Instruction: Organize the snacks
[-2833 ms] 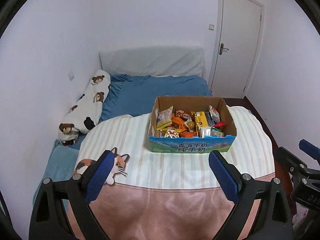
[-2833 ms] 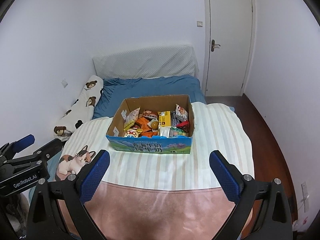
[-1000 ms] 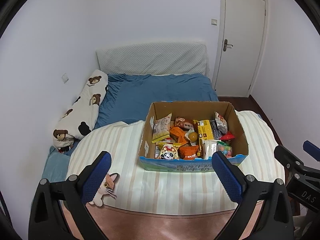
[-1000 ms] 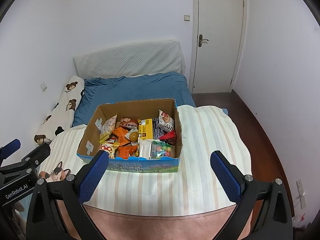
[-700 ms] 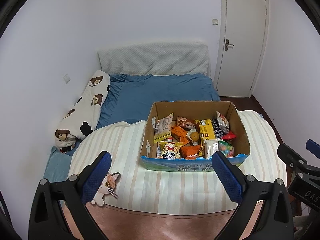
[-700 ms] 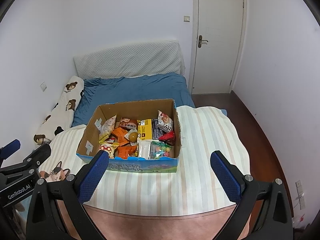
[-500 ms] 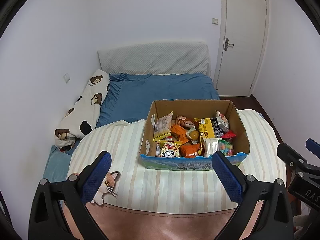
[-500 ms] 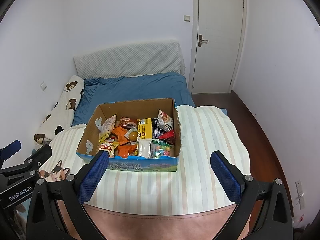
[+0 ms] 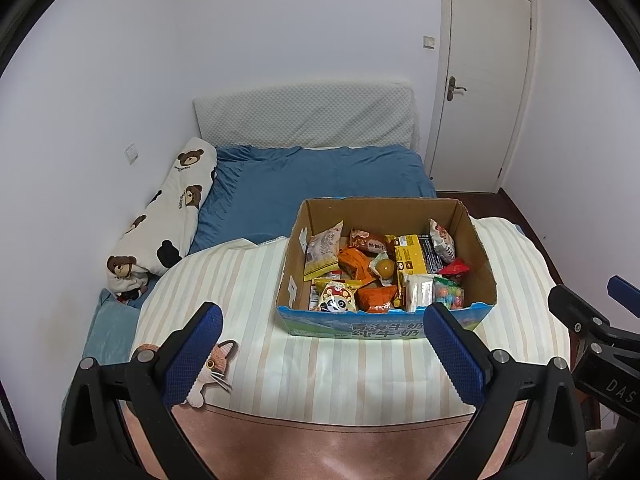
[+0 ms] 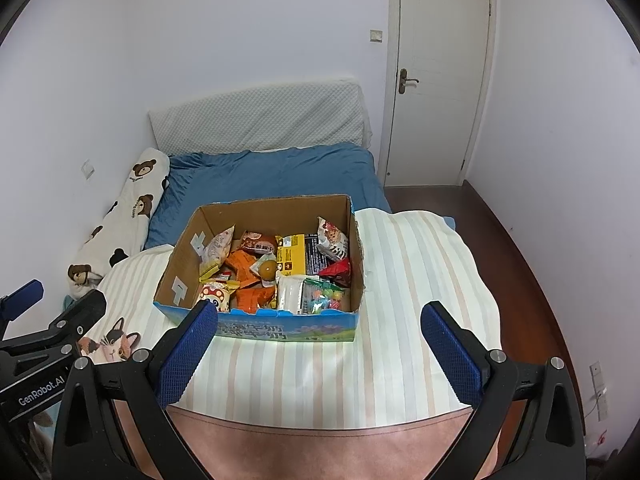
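Observation:
A cardboard box (image 9: pixel 295 268) (image 10: pixel 180 256) with a blue printed front stands on the striped blanket. It holds several snack packets: orange bags (image 9: pixel 352 262), a yellow carton (image 9: pixel 408 258), a panda packet (image 9: pixel 338 300), a round yellow sweet (image 10: pixel 267 268) and a bag of coloured candy (image 10: pixel 324 294). My left gripper (image 9: pixel 322 354) hangs open above the blanket, short of the box front. My right gripper (image 10: pixel 320 350) is open too, just before the box, with nothing between its fingers. Each gripper shows at the edge of the other's view.
The striped blanket (image 9: pixel 248 280) covers a pink surface (image 9: pixel 320 448) with a cat print (image 9: pixel 212 364). Behind lie a blue bed (image 9: pixel 320 176), a bear-print bolster (image 9: pixel 168 212) along the left wall and a grey headboard cushion (image 9: pixel 304 116). A white door (image 10: pixel 436 80) and dark floor (image 10: pixel 520 264) are to the right.
Both grippers have risen and drawn nearer the box since 2.8 s ago, so I look down into it more. Over the last second the views barely shift. Both stay open.

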`<state>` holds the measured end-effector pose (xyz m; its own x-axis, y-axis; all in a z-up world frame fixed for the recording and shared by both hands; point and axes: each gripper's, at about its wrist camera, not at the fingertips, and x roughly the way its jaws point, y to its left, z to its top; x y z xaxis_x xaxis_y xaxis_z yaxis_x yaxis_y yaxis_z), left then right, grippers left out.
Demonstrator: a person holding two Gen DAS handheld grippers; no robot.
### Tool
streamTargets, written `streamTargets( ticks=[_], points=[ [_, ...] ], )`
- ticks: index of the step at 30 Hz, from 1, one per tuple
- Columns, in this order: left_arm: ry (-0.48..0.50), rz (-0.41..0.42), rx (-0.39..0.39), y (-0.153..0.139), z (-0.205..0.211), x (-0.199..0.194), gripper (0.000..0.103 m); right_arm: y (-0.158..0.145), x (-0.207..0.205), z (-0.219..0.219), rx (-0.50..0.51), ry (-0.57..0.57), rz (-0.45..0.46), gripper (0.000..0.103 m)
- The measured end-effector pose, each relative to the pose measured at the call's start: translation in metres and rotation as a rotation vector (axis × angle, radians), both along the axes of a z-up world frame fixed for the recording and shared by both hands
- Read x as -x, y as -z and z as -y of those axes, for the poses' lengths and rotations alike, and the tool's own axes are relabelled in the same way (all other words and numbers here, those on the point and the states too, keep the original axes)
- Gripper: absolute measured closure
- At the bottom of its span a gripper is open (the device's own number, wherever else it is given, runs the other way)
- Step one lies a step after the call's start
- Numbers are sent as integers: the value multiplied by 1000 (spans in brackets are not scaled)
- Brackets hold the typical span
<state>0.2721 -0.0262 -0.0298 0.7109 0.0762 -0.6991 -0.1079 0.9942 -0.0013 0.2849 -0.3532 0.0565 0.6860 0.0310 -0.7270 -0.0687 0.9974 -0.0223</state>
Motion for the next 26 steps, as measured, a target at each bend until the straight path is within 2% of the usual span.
streamTargets(
  ticks=[26],
  points=[
    [20,0,6,1,1,2,0,0,-4,1,6,-18,-4,0]
  ],
)
